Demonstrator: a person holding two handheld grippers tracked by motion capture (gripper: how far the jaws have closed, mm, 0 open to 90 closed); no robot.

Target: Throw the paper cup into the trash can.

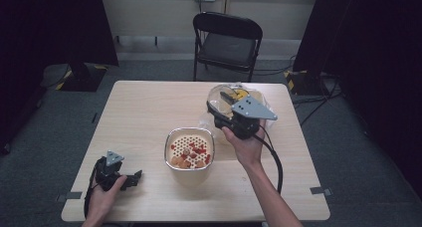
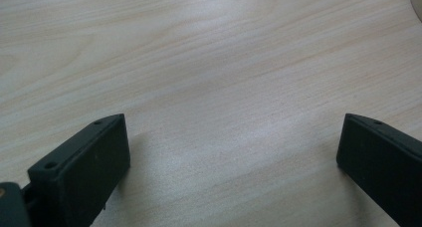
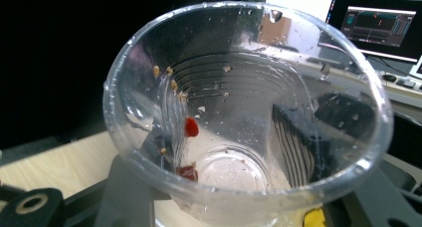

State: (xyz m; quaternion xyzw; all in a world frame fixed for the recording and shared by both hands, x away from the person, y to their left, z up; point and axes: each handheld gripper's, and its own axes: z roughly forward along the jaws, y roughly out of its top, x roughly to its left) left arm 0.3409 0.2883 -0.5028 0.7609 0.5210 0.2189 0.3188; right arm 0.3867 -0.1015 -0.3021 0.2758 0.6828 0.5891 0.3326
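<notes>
Clear plastic cup point(image 3: 244, 117), nearly emptied, sits clamped in the right hand-held gripper point(image 1: 230, 109) above the bench point(image 1: 144, 112) behind the strainer bowl point(image 1: 189, 148), while the left hand-held gripper point(image 1: 130, 179) rests open; next, I judge, setting the cup down upright.

No text, label, brand, number or sign is legible anywhere in these views.

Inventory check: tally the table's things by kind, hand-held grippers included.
Hand-held grippers: 2, left hand-held gripper, right hand-held gripper
Clear plastic cup: 1
Strainer bowl with red and orange bits: 1
Clear container with yellow pieces: 1
Total: 5
</notes>
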